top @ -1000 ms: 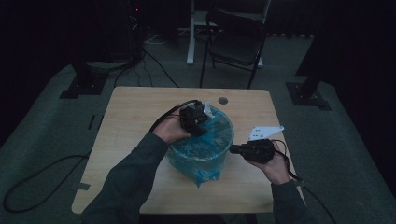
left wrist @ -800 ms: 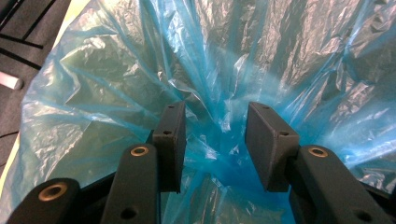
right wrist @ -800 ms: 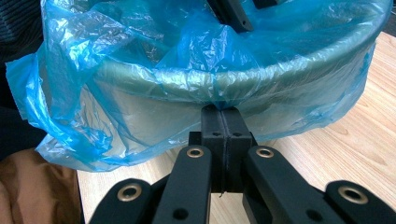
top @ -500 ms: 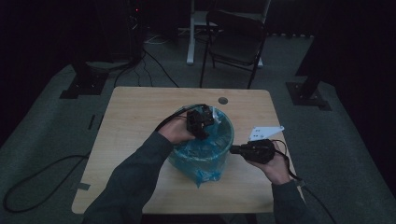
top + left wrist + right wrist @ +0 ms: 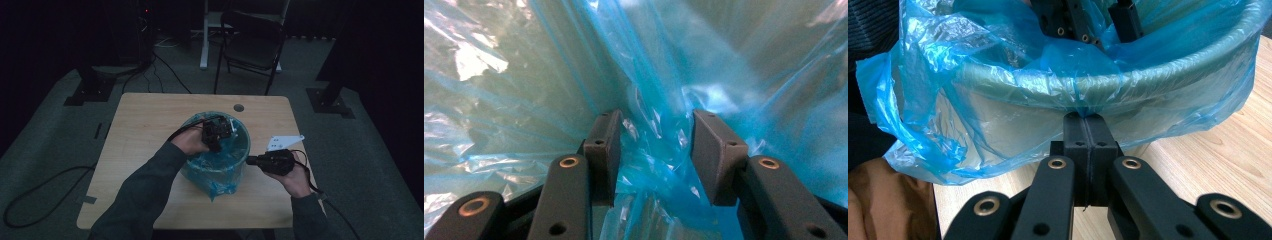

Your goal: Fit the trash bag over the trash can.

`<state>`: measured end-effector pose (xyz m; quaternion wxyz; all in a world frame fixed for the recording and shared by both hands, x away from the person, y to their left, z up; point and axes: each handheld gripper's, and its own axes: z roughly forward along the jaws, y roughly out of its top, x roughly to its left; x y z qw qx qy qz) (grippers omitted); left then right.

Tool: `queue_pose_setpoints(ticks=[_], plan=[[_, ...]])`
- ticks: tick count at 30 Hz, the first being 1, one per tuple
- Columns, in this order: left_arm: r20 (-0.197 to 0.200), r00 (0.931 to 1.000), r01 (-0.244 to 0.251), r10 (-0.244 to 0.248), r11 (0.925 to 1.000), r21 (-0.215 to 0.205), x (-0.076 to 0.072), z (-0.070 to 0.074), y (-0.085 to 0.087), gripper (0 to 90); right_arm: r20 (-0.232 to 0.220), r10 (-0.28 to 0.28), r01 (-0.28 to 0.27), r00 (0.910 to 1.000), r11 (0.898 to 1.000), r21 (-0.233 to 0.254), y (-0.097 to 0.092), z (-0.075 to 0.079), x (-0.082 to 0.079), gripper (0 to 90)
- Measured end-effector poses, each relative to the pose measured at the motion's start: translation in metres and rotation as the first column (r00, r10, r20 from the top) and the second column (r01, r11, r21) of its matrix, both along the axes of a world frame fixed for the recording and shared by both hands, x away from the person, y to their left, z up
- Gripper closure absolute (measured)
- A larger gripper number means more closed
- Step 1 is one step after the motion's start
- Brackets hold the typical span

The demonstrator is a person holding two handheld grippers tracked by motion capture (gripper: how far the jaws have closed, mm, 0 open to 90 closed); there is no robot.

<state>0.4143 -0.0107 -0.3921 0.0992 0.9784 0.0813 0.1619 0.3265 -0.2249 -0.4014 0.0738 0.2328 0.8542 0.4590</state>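
Bag (image 5: pixel 998 100) pinched by right gripper (image 5: pixel 1087 125)

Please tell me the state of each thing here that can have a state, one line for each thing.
blue bag: lining the bin, folded over its rim.
bin: upright on the table.
left gripper: inside the bin, jaws open around loose film, just been opening.
right gripper: shut on the bag's outer film.
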Motion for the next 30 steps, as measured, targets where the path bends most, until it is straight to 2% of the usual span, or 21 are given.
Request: queue_pose_setpoints(ticks=[3,17,22,30], plan=[[-0.001,1.0000,-0.003,0.003,0.9997,0.023,-0.0001,-0.0024,-0.0015,56.2,0.000,0.001,-0.001,1.0000,1.000,0.000,0.0000,0.0000,-0.0001,90.0],[-0.006,0.9999,-0.011,0.011,0.9982,0.060,0.0017,-0.0063,-0.0032,55.6,-0.002,0.003,-0.003,1.0000,1.000,0.001,-0.0003,0.0003,-0.0007,90.0],[-0.003,0.9998,-0.019,0.019,0.9959,0.088,0.0027,-0.0090,-0.0046,55.3,-0.002,0.003,-0.003,1.0000,1.000,0.000,-0.0003,0.0003,-0.0007,90.0],[0.006,0.9998,-0.018,0.017,0.9949,0.099,0.0026,-0.0108,-0.0051,55.2,-0.002,0.004,-0.004,1.0000,1.000,0.001,-0.0007,0.0003,-0.0009,90.0]])
